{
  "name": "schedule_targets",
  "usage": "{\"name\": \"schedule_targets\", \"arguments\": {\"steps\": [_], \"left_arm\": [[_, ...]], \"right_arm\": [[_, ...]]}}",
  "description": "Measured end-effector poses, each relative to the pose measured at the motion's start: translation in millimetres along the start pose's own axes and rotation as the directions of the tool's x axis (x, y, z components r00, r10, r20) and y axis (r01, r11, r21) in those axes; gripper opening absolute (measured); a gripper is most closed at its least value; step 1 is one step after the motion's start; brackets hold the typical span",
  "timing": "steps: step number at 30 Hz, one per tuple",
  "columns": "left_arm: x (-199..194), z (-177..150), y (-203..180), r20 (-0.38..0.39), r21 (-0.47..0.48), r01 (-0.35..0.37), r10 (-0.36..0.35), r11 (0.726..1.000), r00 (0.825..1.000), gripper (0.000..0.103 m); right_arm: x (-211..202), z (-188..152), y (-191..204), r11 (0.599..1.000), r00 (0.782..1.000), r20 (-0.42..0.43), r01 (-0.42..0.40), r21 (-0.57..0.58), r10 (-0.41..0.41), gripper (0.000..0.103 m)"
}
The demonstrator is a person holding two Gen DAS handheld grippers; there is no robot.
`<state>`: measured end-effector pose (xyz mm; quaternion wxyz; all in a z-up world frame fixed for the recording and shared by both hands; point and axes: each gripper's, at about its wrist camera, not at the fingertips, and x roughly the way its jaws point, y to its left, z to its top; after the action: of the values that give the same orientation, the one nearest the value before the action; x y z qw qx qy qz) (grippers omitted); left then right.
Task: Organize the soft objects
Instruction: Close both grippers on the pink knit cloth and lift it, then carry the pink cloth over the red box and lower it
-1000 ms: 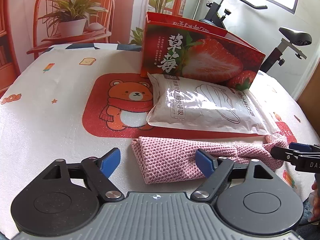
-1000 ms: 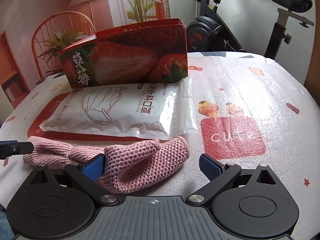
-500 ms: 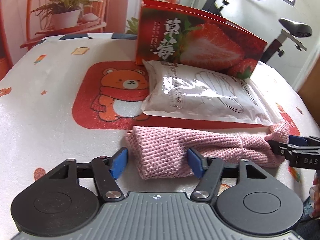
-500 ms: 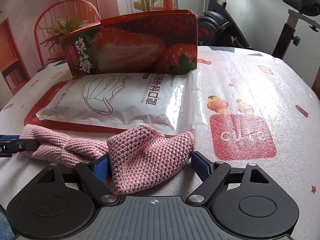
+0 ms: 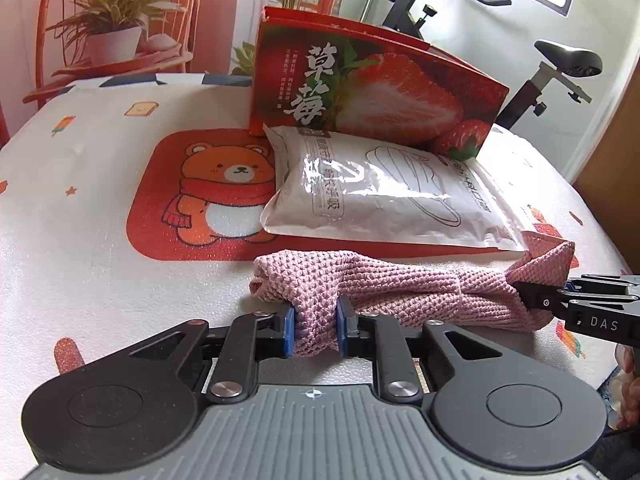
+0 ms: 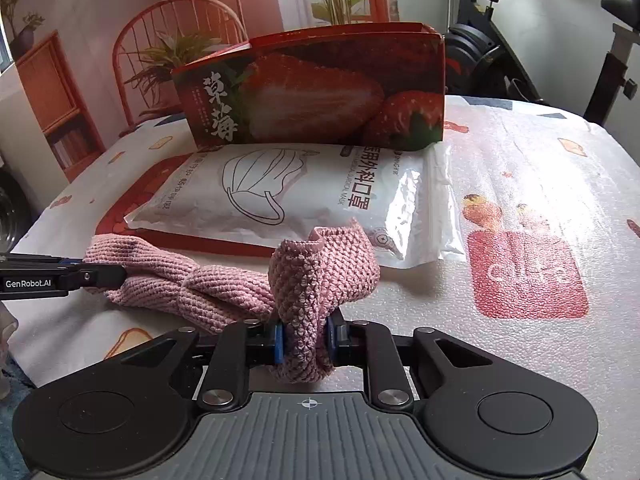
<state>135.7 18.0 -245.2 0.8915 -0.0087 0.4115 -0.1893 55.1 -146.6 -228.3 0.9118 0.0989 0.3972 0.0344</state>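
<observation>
A pink knitted cloth (image 5: pixel 404 284) lies bunched in a long roll on the table in front of a white bag of face masks (image 5: pixel 384 196). My left gripper (image 5: pixel 316 330) is shut on the cloth's left end. My right gripper (image 6: pixel 302 340) is shut on the cloth's right end (image 6: pixel 320 276), which stands up in a fold. In the left wrist view the right gripper's fingers (image 5: pixel 536 294) pinch the far end. In the right wrist view the left gripper's fingers (image 6: pixel 96 278) pinch the other end. The mask bag also shows in the right wrist view (image 6: pixel 304 196).
A red strawberry box (image 5: pixel 372 88) stands open-topped behind the mask bag, also in the right wrist view (image 6: pixel 316 92). The table (image 5: pixel 80 240) has a white printed cover with a bear picture. An exercise bike (image 5: pixel 560 68) and a plant on a chair stand beyond it.
Both grippers have moved in over the cloth's ends and closed on them. The cloth has bunched up into a tighter roll, and its right end has lifted.
</observation>
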Motion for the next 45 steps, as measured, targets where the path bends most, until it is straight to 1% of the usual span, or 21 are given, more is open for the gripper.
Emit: {"name": "schedule_targets", "arguments": {"steps": [4,9,15,20,25,28,30,38,45], "left_arm": [[-6.4,0.8,-1.4,0.020,0.006,-0.005,0.005,1.000,1.000,0.019],[-18.7,4.9,-0.7,0.064,-0.008,-0.004,0.005,1.000,0.998,0.018],[-28.0,8.6,-7.1,0.108,0.023,-0.019,0.017,1.000,0.994,0.017],[-37.6,20.4,-7.0,0.134,0.044,-0.006,0.000,0.999,0.991,0.017],[-44.0,32.4,-9.0,0.155,0.046,0.002,-0.009,0.999,0.988,0.017],[-47.7,38.3,-13.9,0.169,0.069,0.004,-0.016,0.998,0.986,0.017],[-49.1,43.8,-15.0,0.173,0.068,0.013,-0.024,0.998,0.985,0.017],[-53.0,68.5,-18.0,0.219,0.051,0.030,-0.040,0.998,0.975,0.017],[-44.8,80.3,-17.6,0.224,0.031,0.040,-0.046,0.999,0.974,0.017]], "right_arm": [[-6.3,-0.2,1.3,1.000,1.000,0.015,-0.016,-0.004,0.016,0.014],[-20.9,1.3,5.2,0.999,0.997,0.060,-0.046,-0.015,0.047,0.013],[-29.8,3.8,11.9,0.998,0.994,0.096,-0.049,-0.043,0.053,0.013],[-36.3,7.4,14.9,0.997,0.990,0.125,-0.056,-0.051,0.062,0.013],[-43.9,24.7,18.7,0.995,0.982,0.168,-0.074,-0.064,0.083,0.013],[-49.2,35.8,21.5,0.993,0.978,0.193,-0.066,-0.093,0.083,0.013],[-53.2,43.4,21.0,0.993,0.975,0.208,-0.061,-0.097,0.080,0.013],[-54.1,75.1,12.6,0.995,0.970,0.237,-0.038,-0.096,0.060,0.013],[-46.2,97.7,6.7,0.994,0.969,0.241,-0.026,-0.102,0.050,0.013]]}}
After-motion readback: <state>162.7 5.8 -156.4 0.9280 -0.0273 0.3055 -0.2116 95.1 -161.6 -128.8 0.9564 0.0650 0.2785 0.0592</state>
